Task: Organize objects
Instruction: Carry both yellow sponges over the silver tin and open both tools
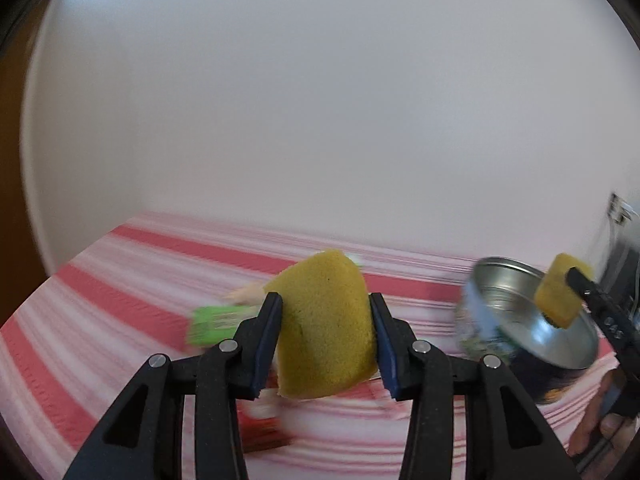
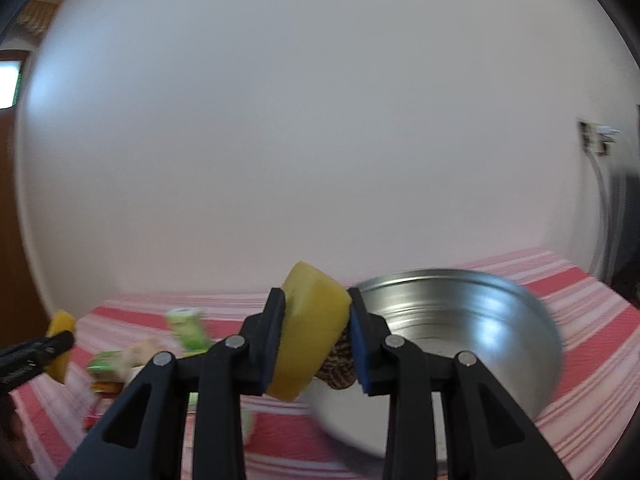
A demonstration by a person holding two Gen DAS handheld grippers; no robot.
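In the left wrist view my left gripper (image 1: pixel 325 304) is shut on a yellow sponge (image 1: pixel 326 332), squeezed between the blue pads and lifted off the red-and-white striped cloth (image 1: pixel 120 300). To its right a round metal tin (image 1: pixel 520 312) stands open, and my right gripper (image 1: pixel 570 282) holds a second yellow sponge (image 1: pixel 556 300) over its rim. In the right wrist view my right gripper (image 2: pixel 316 300) is shut on that sponge (image 2: pixel 308 340), whose dark scouring side faces the right pad. The tin (image 2: pixel 460 320) lies just beyond and to the right. My left gripper (image 2: pixel 56 342) shows at the far left.
Green packets (image 2: pixel 188 328) (image 1: pixel 212 324) and other small packs lie blurred on the cloth (image 2: pixel 592 320) left of the tin. A white wall rises behind the table. A person's hand (image 1: pixel 600 424) shows at the lower right. A dark appliance (image 2: pixel 624 220) stands at the right edge.
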